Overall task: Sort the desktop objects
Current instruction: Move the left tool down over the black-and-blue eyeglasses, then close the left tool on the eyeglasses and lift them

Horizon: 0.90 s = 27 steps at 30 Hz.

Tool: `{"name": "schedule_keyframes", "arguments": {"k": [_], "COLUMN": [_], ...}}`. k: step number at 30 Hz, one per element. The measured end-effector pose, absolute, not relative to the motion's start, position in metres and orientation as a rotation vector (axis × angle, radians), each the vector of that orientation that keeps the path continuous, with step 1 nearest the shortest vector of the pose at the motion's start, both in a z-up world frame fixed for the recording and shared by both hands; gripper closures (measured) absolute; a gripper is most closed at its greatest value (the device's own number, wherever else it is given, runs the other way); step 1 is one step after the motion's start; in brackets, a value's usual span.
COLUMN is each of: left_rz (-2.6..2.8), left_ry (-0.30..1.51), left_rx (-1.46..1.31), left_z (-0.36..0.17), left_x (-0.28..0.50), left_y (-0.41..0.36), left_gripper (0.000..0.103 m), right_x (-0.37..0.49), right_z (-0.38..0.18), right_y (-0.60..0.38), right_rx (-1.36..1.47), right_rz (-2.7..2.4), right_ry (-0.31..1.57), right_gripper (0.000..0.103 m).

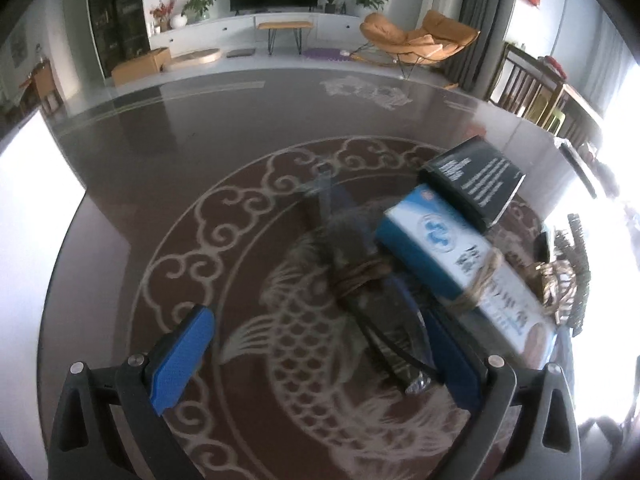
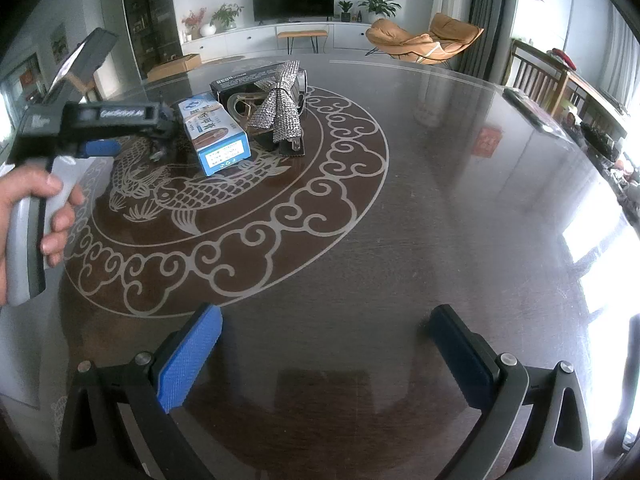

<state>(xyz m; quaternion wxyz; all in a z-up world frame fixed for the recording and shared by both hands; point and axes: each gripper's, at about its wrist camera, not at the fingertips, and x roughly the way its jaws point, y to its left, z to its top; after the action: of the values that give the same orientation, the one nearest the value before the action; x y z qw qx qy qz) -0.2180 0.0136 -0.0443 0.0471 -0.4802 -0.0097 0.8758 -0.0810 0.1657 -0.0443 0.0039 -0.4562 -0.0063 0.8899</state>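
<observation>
A blue and white box (image 1: 460,264) bound with twine lies on the glass table, also in the right wrist view (image 2: 214,132). A black box (image 1: 476,178) lies just behind it, also in the right wrist view (image 2: 248,78). A dark bundle tied with brown cord (image 1: 368,280) lies left of the blue box, between my left gripper's fingers. My left gripper (image 1: 316,340) is open around it, also seen from the side in the right wrist view (image 2: 132,140). A sparkly bow-shaped item (image 2: 280,108) lies right of the boxes. My right gripper (image 2: 324,344) is open and empty over bare table.
The round glass table (image 2: 440,200) has a carp and cloud pattern. A dark flat item (image 2: 532,110) lies near its far right edge. Chairs, a TV cabinet and an orange lounge chair (image 2: 420,38) stand beyond the table.
</observation>
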Motion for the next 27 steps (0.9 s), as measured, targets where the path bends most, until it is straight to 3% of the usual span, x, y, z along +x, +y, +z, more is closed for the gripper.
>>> {"name": "schedule_keyframes", "arguments": {"k": [5,9,18,20,22,24,27], "left_rz": [2.671,2.676,2.655,2.668,2.681,2.665,2.658], "left_ry": [-0.048,0.086,0.105,0.111,0.121,0.147,0.185], "left_rx": [-1.488,-1.498,-1.468,-1.424,-1.37,-1.357,-1.349], "left_z": [-0.045,-0.048,-0.049,-0.046,-0.042,-0.039,-0.037], "left_x": [-0.227,-0.234,-0.239,-0.235,-0.229,-0.225,-0.216], "left_y": [0.004,0.019,0.022,0.02,0.018,0.017,0.015], "left_gripper": [0.0,0.0,0.0,0.015,0.052,0.074,0.075], "right_x": [-0.081,-0.081,-0.077,-0.078,-0.079,-0.079,-0.08], "right_z": [-0.044,-0.044,-0.044,-0.044,-0.044,-0.044,-0.044], "right_y": [0.166,0.167,0.165,0.166,0.165,0.166,0.166], "right_rx": [-1.43,-1.429,-1.429,-1.429,-1.43,-1.429,-1.43], "right_rz": [2.789,2.788,2.788,2.788,2.788,2.788,2.788], "right_ry": [-0.02,-0.02,-0.02,-0.02,-0.02,-0.02,-0.019], "right_gripper": [0.0,0.0,0.0,0.0,0.0,0.0,0.0]}}
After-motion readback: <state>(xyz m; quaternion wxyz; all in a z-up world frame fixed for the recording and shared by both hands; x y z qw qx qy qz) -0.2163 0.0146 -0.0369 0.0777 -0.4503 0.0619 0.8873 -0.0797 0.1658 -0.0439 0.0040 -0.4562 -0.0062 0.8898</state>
